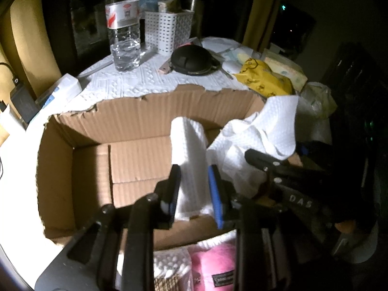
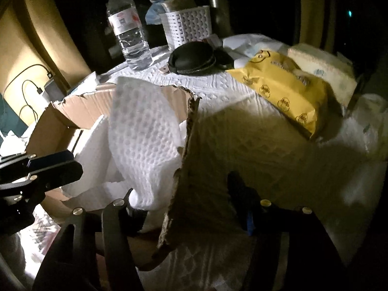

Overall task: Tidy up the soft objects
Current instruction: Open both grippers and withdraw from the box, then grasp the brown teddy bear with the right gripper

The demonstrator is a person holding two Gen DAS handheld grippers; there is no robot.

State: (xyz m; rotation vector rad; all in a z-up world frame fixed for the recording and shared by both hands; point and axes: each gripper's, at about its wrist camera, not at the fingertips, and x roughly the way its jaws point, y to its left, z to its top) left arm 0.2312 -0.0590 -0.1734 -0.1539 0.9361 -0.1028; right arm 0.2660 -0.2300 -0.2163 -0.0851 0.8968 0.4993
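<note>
- Two grippers are seen working over one cardboard box (image 1: 80, 169), torn along its rim and set on a table covered with white embossed paper (image 1: 126, 82).
- Step in hand, as judged: white paper towels are being dropped into the box.
- Left gripper (image 1: 194, 191): jaws are slightly spread; a folded paper towel (image 1: 189, 150) stands upright between the pads, and no firm pinch on it can be made out. It looks released.
- Right gripper (image 2: 186, 208): jaws are spread wide, straddling the box's right wall, with a crumpled paper towel (image 2: 145, 145) draped just ahead of the inner finger. Nothing is pinched.
- Box contents: only the two towels, both at the right end; the left part of the floor is bare cardboard.
- Outside the box, near its front edge: something pink and soft (image 1: 213, 264), probably still to be packed.
- Next move, as judged: both grippers need lifting clear without snagging the towels, then the pink item is to be reached for.
- White basket (image 1: 167, 29) at the table's far side is seen holding boxed items; beside it stand a water bottle (image 1: 123, 24) and a black pouch (image 1: 191, 60).
- Yellow packet (image 2: 288, 89) lies on the table right of the box.
</note>
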